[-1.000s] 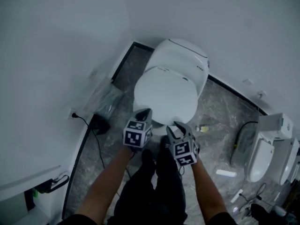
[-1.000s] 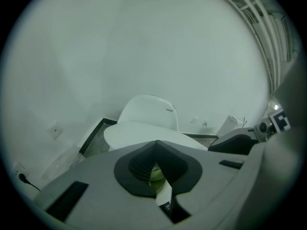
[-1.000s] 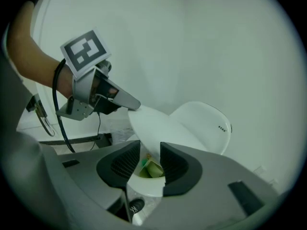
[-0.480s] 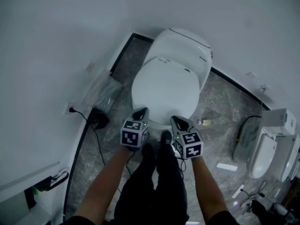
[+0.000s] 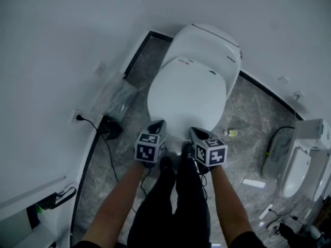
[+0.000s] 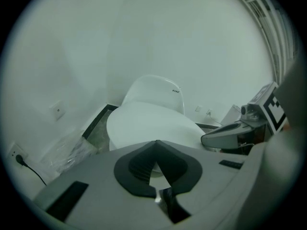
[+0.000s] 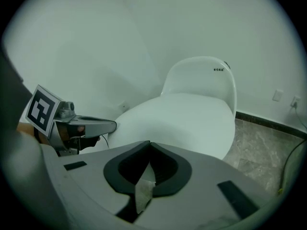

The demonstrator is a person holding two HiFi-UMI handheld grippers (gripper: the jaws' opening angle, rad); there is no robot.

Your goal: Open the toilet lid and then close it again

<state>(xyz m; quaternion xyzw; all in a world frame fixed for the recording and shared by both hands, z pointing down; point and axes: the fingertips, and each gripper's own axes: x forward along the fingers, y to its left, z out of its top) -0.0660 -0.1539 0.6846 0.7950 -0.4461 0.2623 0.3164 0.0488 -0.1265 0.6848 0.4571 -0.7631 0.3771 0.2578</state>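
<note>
A white toilet with its lid (image 5: 189,97) down stands against the wall; the lid also fills the middle of the left gripper view (image 6: 153,123) and the right gripper view (image 7: 192,119). My left gripper (image 5: 158,123) hovers just short of the lid's front edge, slightly left, its jaws shut with nothing between them (image 6: 156,142). My right gripper (image 5: 194,131) hangs beside it at the front right. Its jaws are closing, the tips meet (image 7: 150,143) and nothing is held. Neither gripper touches the lid.
A crumpled plastic bag (image 5: 116,99) and a black adapter (image 5: 109,129) with its cable lie on the floor left of the toilet. A second toilet (image 5: 297,172) stands at far right. A small yellow thing (image 5: 232,133) lies on the marble floor. The person's legs (image 5: 176,205) are below the grippers.
Both grippers have sunk toward the lid's front edge. The right gripper has rolled about its axis and its jaws have gone from open to shut.
</note>
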